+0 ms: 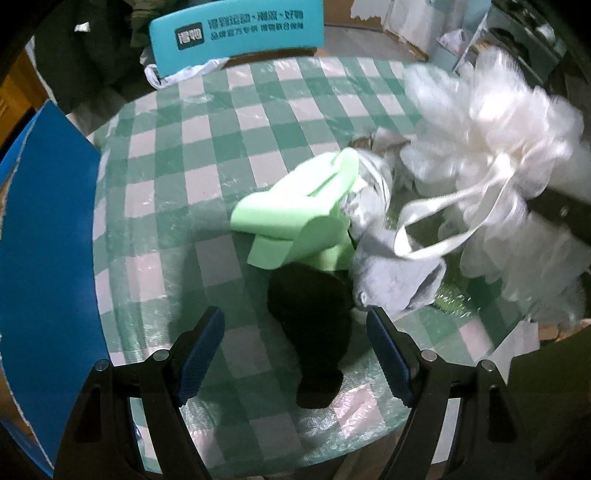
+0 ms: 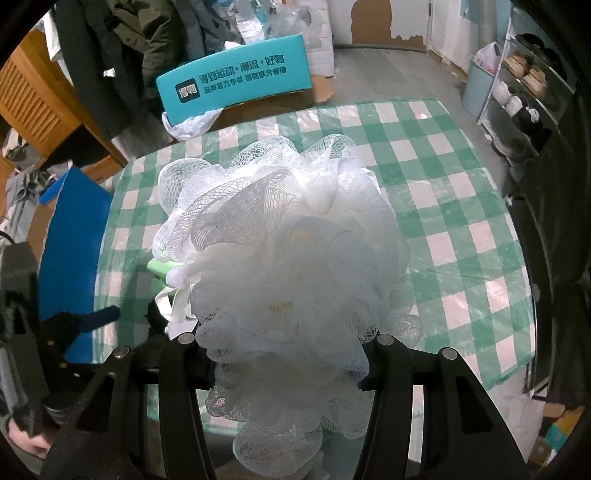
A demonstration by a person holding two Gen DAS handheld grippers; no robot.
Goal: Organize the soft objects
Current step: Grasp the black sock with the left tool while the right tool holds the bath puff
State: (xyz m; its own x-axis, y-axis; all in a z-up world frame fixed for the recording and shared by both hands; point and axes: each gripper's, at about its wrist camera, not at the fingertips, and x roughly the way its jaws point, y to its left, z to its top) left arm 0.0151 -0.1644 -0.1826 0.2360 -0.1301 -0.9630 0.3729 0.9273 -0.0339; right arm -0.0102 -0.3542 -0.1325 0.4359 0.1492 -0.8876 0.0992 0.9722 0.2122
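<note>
A white mesh bath pouf (image 2: pixel 288 251) fills the right wrist view. My right gripper (image 2: pixel 284 350) is shut on it and holds it above the table. In the left wrist view the pouf (image 1: pixel 495 122) hangs at the right, its white cord loop (image 1: pixel 436 229) dangling. Below it lie a green foam piece (image 1: pixel 299 218), a grey cloth (image 1: pixel 391 269) and a black soft object (image 1: pixel 314 325) on the checked tablecloth (image 1: pixel 192 155). My left gripper (image 1: pixel 295 350) is open and empty, its fingers either side of the black object.
A blue box (image 1: pixel 44 258) stands at the table's left edge. A teal box (image 1: pixel 236 33) with printed text sits beyond the far edge. Shelves with shoes (image 2: pixel 524 81) stand at the right. Coats (image 2: pixel 122 48) hang at the back left.
</note>
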